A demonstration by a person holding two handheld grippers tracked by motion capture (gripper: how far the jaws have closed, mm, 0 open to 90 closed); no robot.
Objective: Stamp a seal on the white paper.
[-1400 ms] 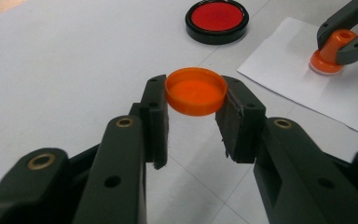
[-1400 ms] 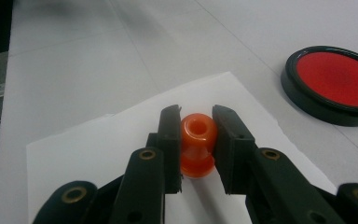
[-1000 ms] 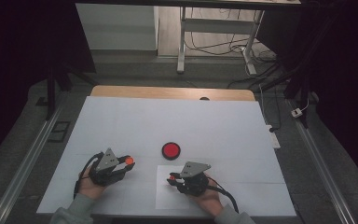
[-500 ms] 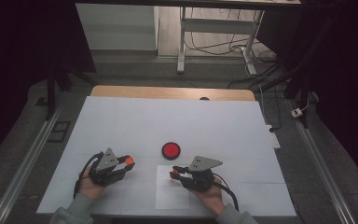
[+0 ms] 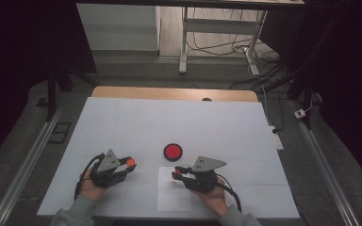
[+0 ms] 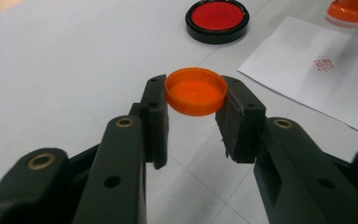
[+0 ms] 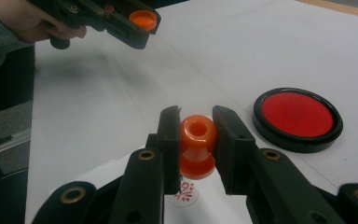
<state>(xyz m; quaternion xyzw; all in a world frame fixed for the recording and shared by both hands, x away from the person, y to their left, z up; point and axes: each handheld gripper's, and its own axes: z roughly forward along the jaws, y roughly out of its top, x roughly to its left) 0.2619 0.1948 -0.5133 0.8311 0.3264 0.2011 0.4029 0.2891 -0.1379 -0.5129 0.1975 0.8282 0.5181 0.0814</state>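
Observation:
My left gripper (image 5: 130, 163) (image 6: 196, 93) is shut on a shallow orange cap (image 6: 196, 91) (image 5: 130, 162), held hollow side up above the white table cover. My right gripper (image 5: 176, 174) (image 7: 196, 114) is shut on the waist of an orange stamp (image 7: 196, 140) (image 5: 176, 174). The stamp hangs just over a white sheet of paper (image 5: 174, 197) (image 6: 307, 88). A red print (image 6: 325, 64) (image 7: 186, 192) marks the sheet below the stamp. A round red ink pad (image 5: 173, 151) (image 6: 217, 15) (image 7: 297, 116) in a black case lies open just beyond both grippers.
The white cover (image 5: 179, 122) spans the table, and a wooden edge (image 5: 169, 93) shows at its far side. Metal rails run along the floor on both sides. A table frame with cables (image 5: 217, 42) stands beyond. The far half of the cover is bare.
My right gripper, with the stamp in it, has turned and shifted a little over the paper. The left gripper and its cap have stayed put.

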